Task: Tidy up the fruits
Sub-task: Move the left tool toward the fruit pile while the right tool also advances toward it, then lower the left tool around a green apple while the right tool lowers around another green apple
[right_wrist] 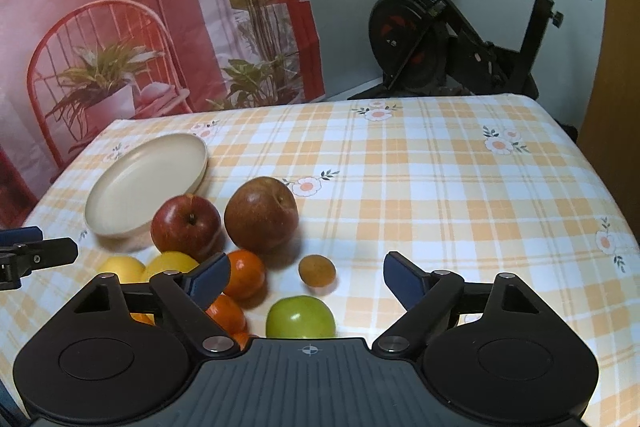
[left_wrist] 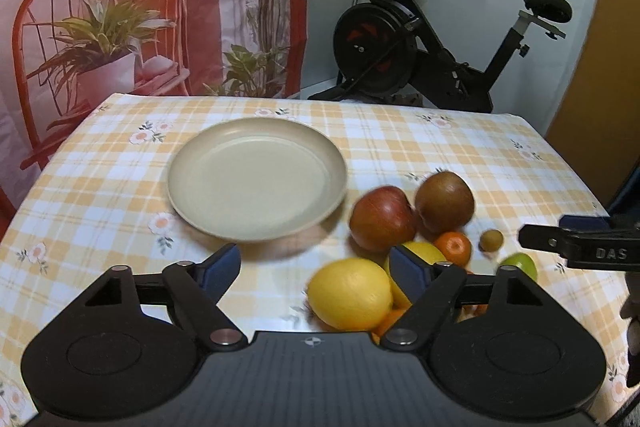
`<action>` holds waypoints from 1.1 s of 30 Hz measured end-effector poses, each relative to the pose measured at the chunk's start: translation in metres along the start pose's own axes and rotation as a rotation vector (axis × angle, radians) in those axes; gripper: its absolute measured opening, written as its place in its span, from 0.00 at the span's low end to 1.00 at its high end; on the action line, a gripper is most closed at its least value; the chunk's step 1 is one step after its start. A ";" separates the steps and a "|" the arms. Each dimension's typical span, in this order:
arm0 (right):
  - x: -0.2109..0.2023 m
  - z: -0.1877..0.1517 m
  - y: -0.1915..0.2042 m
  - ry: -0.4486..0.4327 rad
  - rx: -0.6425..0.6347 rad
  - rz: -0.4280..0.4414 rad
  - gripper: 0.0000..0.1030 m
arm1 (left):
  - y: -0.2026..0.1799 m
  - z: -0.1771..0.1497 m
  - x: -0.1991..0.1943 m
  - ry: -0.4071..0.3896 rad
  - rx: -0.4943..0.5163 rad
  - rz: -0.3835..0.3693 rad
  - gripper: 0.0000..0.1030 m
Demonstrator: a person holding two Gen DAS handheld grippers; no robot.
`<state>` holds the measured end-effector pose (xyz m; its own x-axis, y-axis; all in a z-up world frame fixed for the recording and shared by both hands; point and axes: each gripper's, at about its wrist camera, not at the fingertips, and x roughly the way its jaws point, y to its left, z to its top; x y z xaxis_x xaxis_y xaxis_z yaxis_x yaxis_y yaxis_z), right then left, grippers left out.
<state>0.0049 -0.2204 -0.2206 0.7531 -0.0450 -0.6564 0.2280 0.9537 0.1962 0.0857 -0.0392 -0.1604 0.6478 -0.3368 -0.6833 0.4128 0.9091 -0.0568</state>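
A beige plate (left_wrist: 256, 179) (right_wrist: 148, 183) sits empty on the checked tablecloth. To its right lie a red apple (left_wrist: 382, 219) (right_wrist: 186, 225), a brownish apple (left_wrist: 444, 201) (right_wrist: 262, 213), two lemons (left_wrist: 350, 293) (right_wrist: 172, 263), tangerines (left_wrist: 454, 247) (right_wrist: 244, 273), a small brown fruit (left_wrist: 491, 240) (right_wrist: 317, 269) and a green apple (left_wrist: 520, 263) (right_wrist: 300, 317). My left gripper (left_wrist: 316, 273) is open and empty, above the near lemon. My right gripper (right_wrist: 306, 281) is open and empty, above the green apple and small brown fruit.
The table's far edge (right_wrist: 360, 101) borders a printed backdrop with a red chair (left_wrist: 100, 27). An exercise bike (left_wrist: 432, 39) stands behind the table on the right. The right gripper's finger shows in the left wrist view (left_wrist: 580, 243).
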 end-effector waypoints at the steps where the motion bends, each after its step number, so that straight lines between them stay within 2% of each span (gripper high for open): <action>1: 0.000 -0.002 0.000 -0.002 -0.011 -0.001 0.79 | -0.003 -0.003 -0.001 0.001 -0.003 -0.005 0.78; 3: 0.000 -0.007 0.000 -0.003 -0.032 0.006 0.78 | -0.006 -0.008 -0.002 0.002 -0.016 -0.011 0.73; 8: -0.002 -0.019 -0.001 -0.014 -0.081 0.035 0.74 | -0.020 -0.019 -0.004 0.002 -0.009 0.000 0.66; 13: -0.006 -0.029 -0.009 -0.035 -0.095 0.056 0.72 | -0.043 -0.031 -0.004 0.010 0.058 -0.035 0.66; 20: -0.010 -0.040 -0.020 -0.048 -0.066 0.069 0.68 | -0.061 -0.043 0.001 0.046 0.083 -0.099 0.64; 24: -0.011 -0.044 -0.023 -0.052 -0.054 0.076 0.68 | -0.062 -0.047 0.009 0.093 0.042 -0.158 0.64; 33: -0.011 -0.047 -0.024 -0.050 -0.051 0.090 0.67 | -0.058 -0.052 0.023 0.159 -0.057 -0.189 0.64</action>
<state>-0.0374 -0.2285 -0.2523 0.7994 0.0277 -0.6001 0.1276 0.9683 0.2147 0.0429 -0.0871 -0.2104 0.4515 -0.4633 -0.7626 0.4772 0.8475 -0.2323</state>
